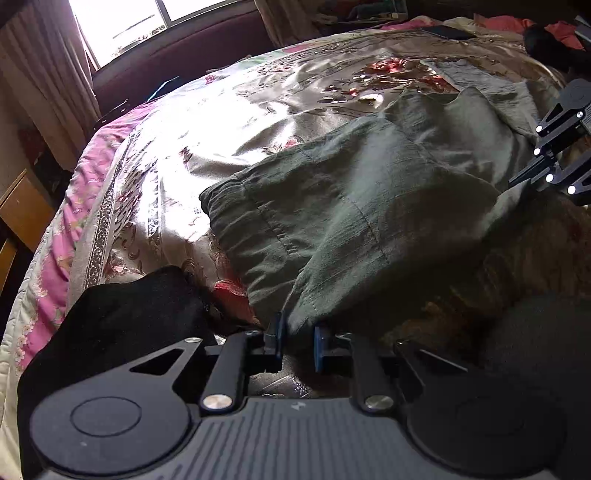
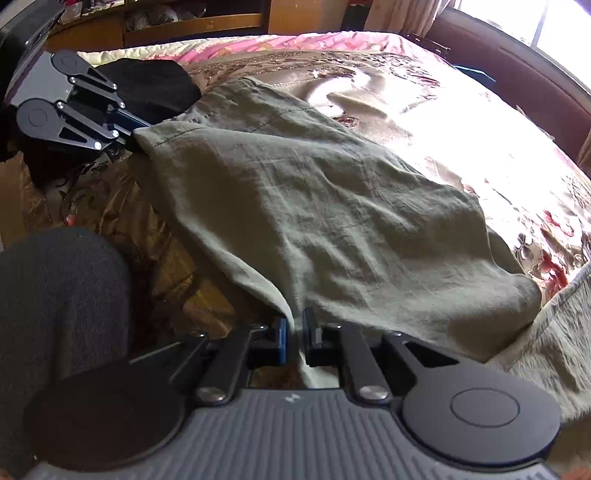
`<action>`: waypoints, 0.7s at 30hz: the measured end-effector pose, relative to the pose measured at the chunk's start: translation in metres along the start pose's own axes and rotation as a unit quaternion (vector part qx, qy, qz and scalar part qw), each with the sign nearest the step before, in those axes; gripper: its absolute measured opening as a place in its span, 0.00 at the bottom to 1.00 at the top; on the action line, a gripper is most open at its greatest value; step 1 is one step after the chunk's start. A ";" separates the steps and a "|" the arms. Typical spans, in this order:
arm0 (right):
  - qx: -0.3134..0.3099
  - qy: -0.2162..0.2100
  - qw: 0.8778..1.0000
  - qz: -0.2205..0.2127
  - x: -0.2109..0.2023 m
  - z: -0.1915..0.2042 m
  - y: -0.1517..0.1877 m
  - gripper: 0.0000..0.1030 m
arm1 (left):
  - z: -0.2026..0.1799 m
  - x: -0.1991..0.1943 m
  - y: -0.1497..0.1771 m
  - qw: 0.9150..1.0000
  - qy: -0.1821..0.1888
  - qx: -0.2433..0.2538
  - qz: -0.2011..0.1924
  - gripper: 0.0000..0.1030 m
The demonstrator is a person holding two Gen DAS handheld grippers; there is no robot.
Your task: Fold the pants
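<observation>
pants (image 1: 354,206) stretch away over the bed (image 1: 221,122) from both tools, left tool (image 1: 297,341) and right tool (image 2: 294,334) each clamped on the near edge.

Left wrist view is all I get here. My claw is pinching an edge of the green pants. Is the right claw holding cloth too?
Observer: Yes. The right claw has a fold of the pants pinched between its blue pads.
Operator: Anything on the bed beyond my claw's side that I can't see?
Observer: A wooden shelf unit stands past that end of the bed.
Operator: How does my claw look from over there?
Observer: The left claw grips a hemmed corner of the pants, held off the bed, with a black cloth lying behind it.
</observation>
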State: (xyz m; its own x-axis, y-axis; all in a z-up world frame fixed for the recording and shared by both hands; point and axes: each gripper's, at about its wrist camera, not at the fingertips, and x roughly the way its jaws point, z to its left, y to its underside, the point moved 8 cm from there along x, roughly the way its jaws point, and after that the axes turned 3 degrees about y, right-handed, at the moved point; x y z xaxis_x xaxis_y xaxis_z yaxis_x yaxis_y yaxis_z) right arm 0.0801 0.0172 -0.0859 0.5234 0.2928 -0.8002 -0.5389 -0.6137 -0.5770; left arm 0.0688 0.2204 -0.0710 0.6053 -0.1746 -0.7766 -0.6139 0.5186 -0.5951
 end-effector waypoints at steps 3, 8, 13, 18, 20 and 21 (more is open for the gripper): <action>0.014 -0.003 1.000 0.007 -0.004 0.000 0.009 0.15 | 0.004 -0.007 0.003 1.000 -0.017 -0.007 0.002 0.33; 0.015 0.007 1.000 0.007 -0.012 -0.006 0.023 0.16 | 0.001 -0.023 0.003 1.000 -0.020 -0.007 0.000 0.33; 0.033 0.026 0.999 -0.002 -0.018 -0.023 0.024 0.26 | -0.017 -0.037 -0.020 0.997 -0.043 0.050 -0.044 0.35; 0.032 0.061 0.997 0.017 -0.009 -0.040 0.032 0.13 | -0.054 -0.003 -0.024 0.998 0.036 0.060 -0.002 0.35; 0.055 0.050 0.997 0.020 -0.016 -0.045 0.038 0.10 | -0.068 0.008 -0.021 0.995 0.070 0.064 0.023 0.26; 0.057 0.052 0.997 0.022 -0.019 -0.047 0.041 0.10 | -0.072 0.010 -0.021 0.994 0.081 0.065 0.028 0.23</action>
State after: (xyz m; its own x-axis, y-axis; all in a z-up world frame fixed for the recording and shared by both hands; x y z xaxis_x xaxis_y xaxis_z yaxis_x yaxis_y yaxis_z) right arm 0.0791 -0.0475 -0.0868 0.5604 0.1866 -0.8069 -0.6310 -0.5349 -0.5619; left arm 0.0510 0.1473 -0.0807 0.4763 -0.2689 -0.8372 -0.5677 0.6330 -0.5263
